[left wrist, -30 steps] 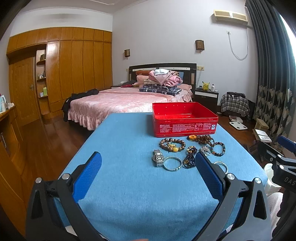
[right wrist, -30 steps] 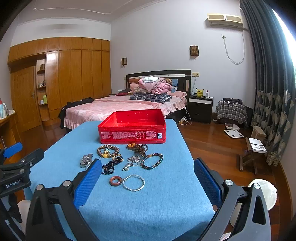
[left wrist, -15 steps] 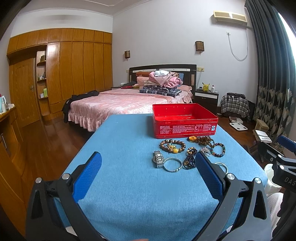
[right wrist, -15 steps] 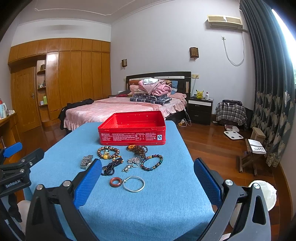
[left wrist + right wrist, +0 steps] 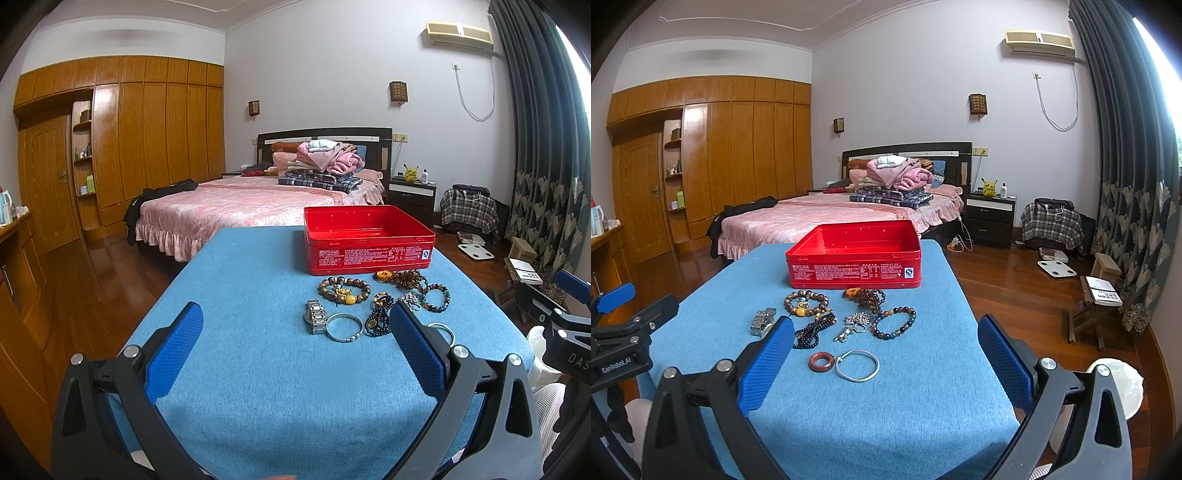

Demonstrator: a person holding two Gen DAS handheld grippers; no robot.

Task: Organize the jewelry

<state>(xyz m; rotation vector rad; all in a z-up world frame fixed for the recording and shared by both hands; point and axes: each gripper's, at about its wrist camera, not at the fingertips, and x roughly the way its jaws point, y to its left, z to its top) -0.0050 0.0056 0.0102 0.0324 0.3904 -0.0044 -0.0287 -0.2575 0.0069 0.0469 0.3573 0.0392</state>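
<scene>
An open red tin box (image 5: 367,240) (image 5: 855,260) stands at the far end of a blue-covered table (image 5: 240,295) (image 5: 923,369). In front of it lie loose jewelry pieces: a brown bead bracelet (image 5: 806,303), a silver watch (image 5: 316,316) (image 5: 761,321), a silver bangle (image 5: 344,327) (image 5: 857,365), a red ring (image 5: 820,362), dark beads (image 5: 814,329), a multicolour bead bracelet (image 5: 893,323) and a silver charm (image 5: 855,321). My left gripper (image 5: 295,345) is open and empty above the near table. My right gripper (image 5: 886,354) is open and empty, just behind the bangle.
A pink bed (image 5: 831,218) with stacked clothes stands behind the table. Wooden wardrobes (image 5: 147,140) line the left wall. A nightstand (image 5: 990,218), a small stool (image 5: 1093,314) and a scale (image 5: 1056,267) are on the wood floor to the right.
Both grippers have risen and tilted slightly, so the table and box sit a little lower in view. Both stay open; the jewelry has not moved.
</scene>
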